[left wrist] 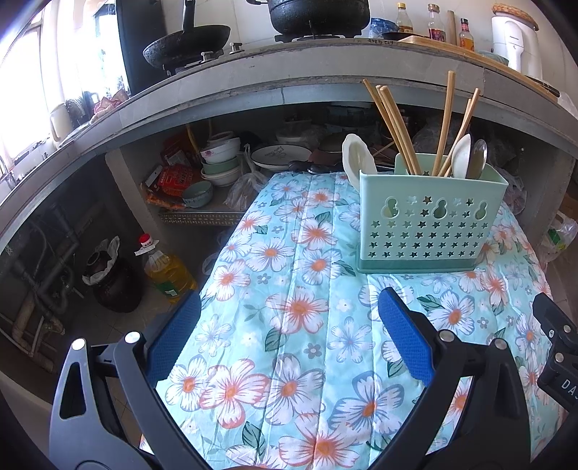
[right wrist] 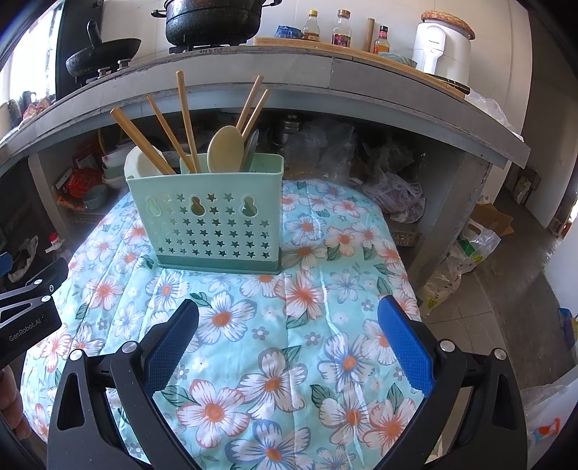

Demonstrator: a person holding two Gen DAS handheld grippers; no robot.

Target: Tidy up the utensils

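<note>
So we've got both grippers hanging over the floral cloth (left wrist: pixel 289 289) with nothing in them. Our left gripper (left wrist: pixel 289 307) has its blue pads (left wrist: pixel 404 332) spread wide apart, only flowery fabric between them. Same with our right gripper (right wrist: pixel 289 318), fingers wide open and empty.

The mint green utensil holder (left wrist: pixel 426 220) stands upright on the cloth toward the far end, well apart from both sets of fingers. It's the one with star cutouts on the front. Wooden chopsticks (left wrist: pixel 393 126) stick out of it at all angles, fanned out left and right. A white spoon (left wrist: pixel 357 155) pokes up at its left end, and a cream spoon (right wrist: pixel 225 148) stands near the middle with a metal spoon (left wrist: pixel 477 155) just beside it.

Behind it all is the grey counter (right wrist: pixel 289 68) with a black pot (right wrist: pixel 213 21) on the stove.
</note>
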